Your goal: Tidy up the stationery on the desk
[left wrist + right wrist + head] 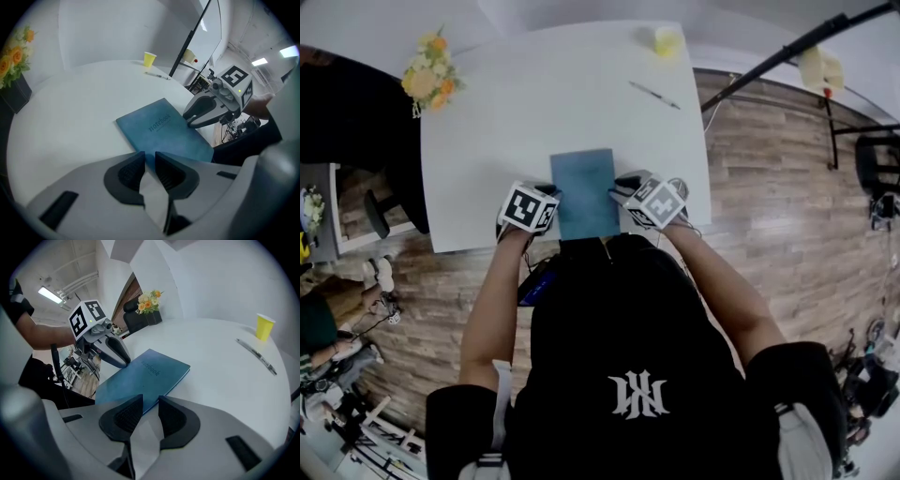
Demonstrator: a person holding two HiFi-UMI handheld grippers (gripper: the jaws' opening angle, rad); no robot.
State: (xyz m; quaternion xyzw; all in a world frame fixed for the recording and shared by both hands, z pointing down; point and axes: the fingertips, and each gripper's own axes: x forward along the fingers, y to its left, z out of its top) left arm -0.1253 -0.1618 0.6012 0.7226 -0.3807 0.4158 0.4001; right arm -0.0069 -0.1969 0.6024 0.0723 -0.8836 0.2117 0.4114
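White table (534, 103) bears yellow cup (667, 41), flowers (431, 77) in dark box (16, 93).

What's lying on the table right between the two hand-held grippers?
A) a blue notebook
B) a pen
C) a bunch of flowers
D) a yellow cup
A: the blue notebook lies flat at the near edge of the table, with the left gripper and the right gripper at its two sides. The yellow cup, pen and flowers are farther off.
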